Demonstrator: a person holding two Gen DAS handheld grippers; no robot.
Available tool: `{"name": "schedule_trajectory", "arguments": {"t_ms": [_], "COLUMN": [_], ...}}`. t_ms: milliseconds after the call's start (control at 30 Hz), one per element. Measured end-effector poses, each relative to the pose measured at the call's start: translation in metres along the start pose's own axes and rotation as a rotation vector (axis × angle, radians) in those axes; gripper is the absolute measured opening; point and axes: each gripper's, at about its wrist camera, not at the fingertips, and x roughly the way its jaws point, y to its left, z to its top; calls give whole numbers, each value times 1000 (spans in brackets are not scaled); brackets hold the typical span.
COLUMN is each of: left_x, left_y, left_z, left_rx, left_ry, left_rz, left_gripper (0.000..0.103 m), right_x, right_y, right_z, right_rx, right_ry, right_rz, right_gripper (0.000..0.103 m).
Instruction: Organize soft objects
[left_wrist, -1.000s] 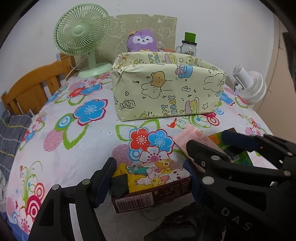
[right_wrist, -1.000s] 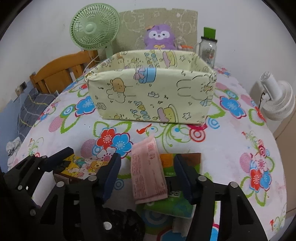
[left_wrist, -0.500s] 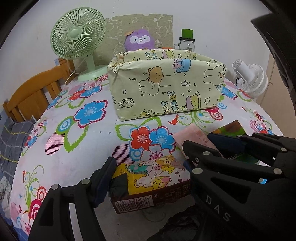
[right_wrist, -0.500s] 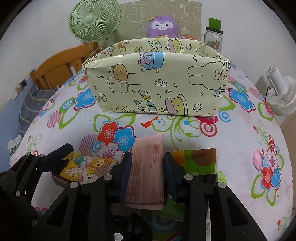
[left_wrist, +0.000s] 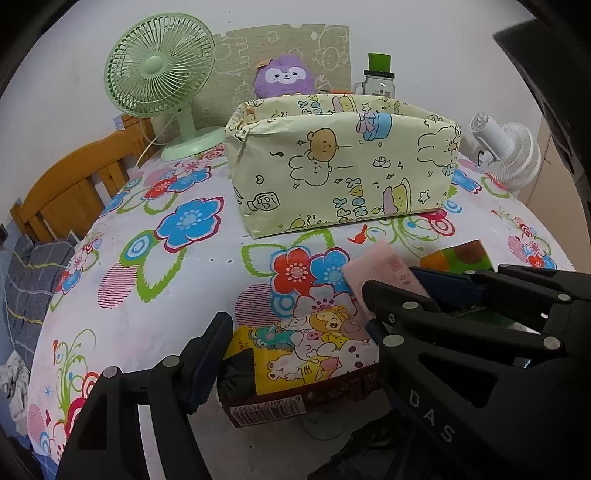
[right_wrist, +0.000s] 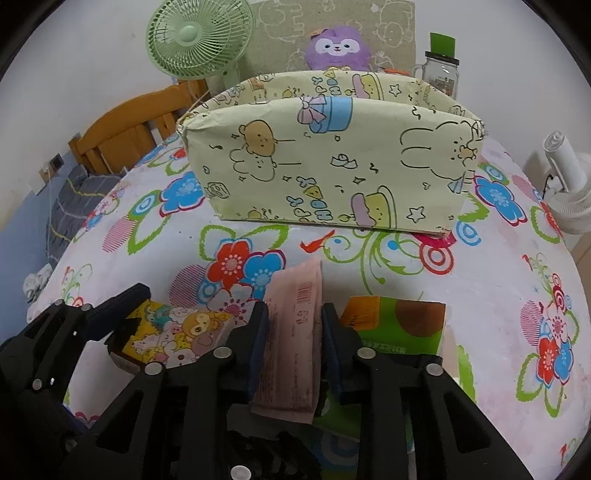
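Note:
A pale yellow cartoon-print box (left_wrist: 343, 173) (right_wrist: 332, 162) stands open-topped on the flowered table. My right gripper (right_wrist: 291, 325) is shut on a pink tissue pack (right_wrist: 295, 339), which also shows in the left wrist view (left_wrist: 384, 273). My left gripper (left_wrist: 295, 350) is open, its fingers on either side of a yellow cartoon tissue pack (left_wrist: 306, 354) (right_wrist: 177, 336) lying on the table. A green tissue pack (right_wrist: 399, 328) lies to the right of the pink one.
A green desk fan (left_wrist: 162, 77) stands at the back left, a purple plush toy (left_wrist: 284, 77) and a glass jar (left_wrist: 378, 81) behind the box. A white fan (left_wrist: 506, 151) is at the right. A wooden bed frame (left_wrist: 70, 188) is beyond the left table edge.
My right gripper has closed from wide open onto the pink tissue pack. Both grippers have shifted slightly nearer the box. My left gripper stays open around the yellow pack.

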Motion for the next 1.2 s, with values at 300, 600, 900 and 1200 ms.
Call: {"name": "schedule_trajectory", "arguments": {"t_ms": [300,600,900,1200], "left_x": [-2,-11,-18,-32], "left_y": [3,-3,-10,-19], "left_z": [3,9,13,27], "left_rx": [-27,-21,-8,9], "left_ry": [7,-13,-30,-64], "left_rz": [-40,-63,-77,-97], "left_gripper": [74,74,74,74], "right_x": [-5,-15,-27,-49], "right_y": [3,1,-4,-11], "right_z": [3,5,5,14], "right_rx": [3,3,14,26], "right_ry": [-17,-40,-64,-103], "right_rz": [12,-16,-38,-66], "right_gripper": [20,13,13,13]}}
